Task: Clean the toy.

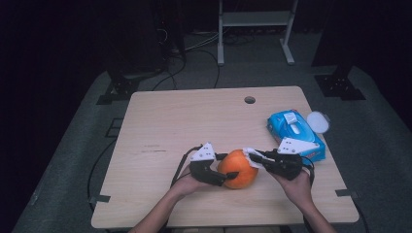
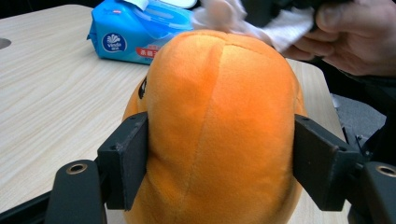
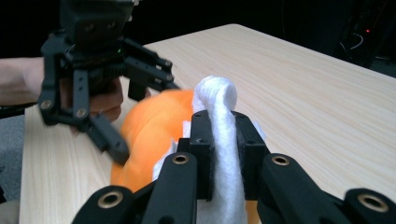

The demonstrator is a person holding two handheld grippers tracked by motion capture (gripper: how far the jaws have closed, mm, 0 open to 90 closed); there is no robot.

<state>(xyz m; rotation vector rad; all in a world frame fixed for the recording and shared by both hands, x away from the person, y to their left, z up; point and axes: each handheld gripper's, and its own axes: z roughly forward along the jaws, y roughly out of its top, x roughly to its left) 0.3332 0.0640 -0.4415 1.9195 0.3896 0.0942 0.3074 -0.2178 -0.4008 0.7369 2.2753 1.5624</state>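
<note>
An orange plush toy (image 1: 237, 168) lies on the wooden table (image 1: 160, 121) near its front edge. My left gripper (image 1: 227, 174) is shut on the toy from the left, and in the left gripper view the plush toy (image 2: 219, 126) bulges between the two pads (image 2: 128, 156). My right gripper (image 1: 253, 158) comes in from the right, shut on a folded white wipe (image 1: 251, 154). In the right gripper view the wipe (image 3: 222, 140) stands pinched between the jaws, its end on top of the plush toy (image 3: 149, 130). The left gripper (image 3: 121, 116) shows beyond it.
A blue pack of wet wipes (image 1: 295, 132) with its white lid (image 1: 317, 121) flipped open lies at the table's right side. A round cable hole (image 1: 249, 99) is near the far edge. Floor cables and a metal stand lie beyond the table.
</note>
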